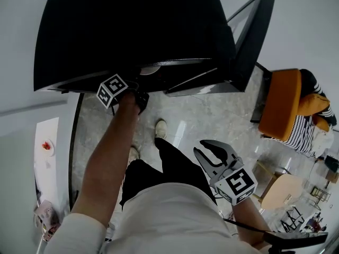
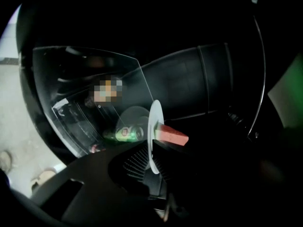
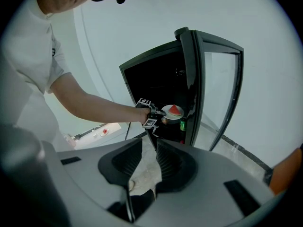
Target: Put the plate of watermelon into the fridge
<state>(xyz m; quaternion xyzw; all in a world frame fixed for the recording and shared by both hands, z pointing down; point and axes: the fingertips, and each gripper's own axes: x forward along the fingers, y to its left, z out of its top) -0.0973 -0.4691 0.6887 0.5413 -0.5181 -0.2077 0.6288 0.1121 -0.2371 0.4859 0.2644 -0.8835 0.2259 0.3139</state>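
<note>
The black fridge [image 1: 132,30] stands with its door [image 1: 253,30] swung open to the right. My left gripper [image 1: 141,97] reaches into the opening, shut on the rim of a white plate [image 2: 155,137] that carries a red watermelon slice [image 2: 171,135]. From the right gripper view, the plate [image 3: 166,113] with the watermelon [image 3: 175,109] is level, just inside the fridge [image 3: 156,79], above a green can [image 3: 182,125]. The same can [image 2: 127,133] lies beyond the plate, under a glass shelf [image 2: 90,84]. My right gripper [image 1: 211,153] hangs back by the person's hip, open by a narrow gap and holding nothing.
A white table [image 1: 46,157] with a small red thing on it stands at the left. An orange chair [image 1: 280,107] and a seated person in a striped top [image 1: 310,128] are at the right, near a round wooden table [image 1: 280,190]. The person's shoes [image 1: 160,128] stand before the fridge.
</note>
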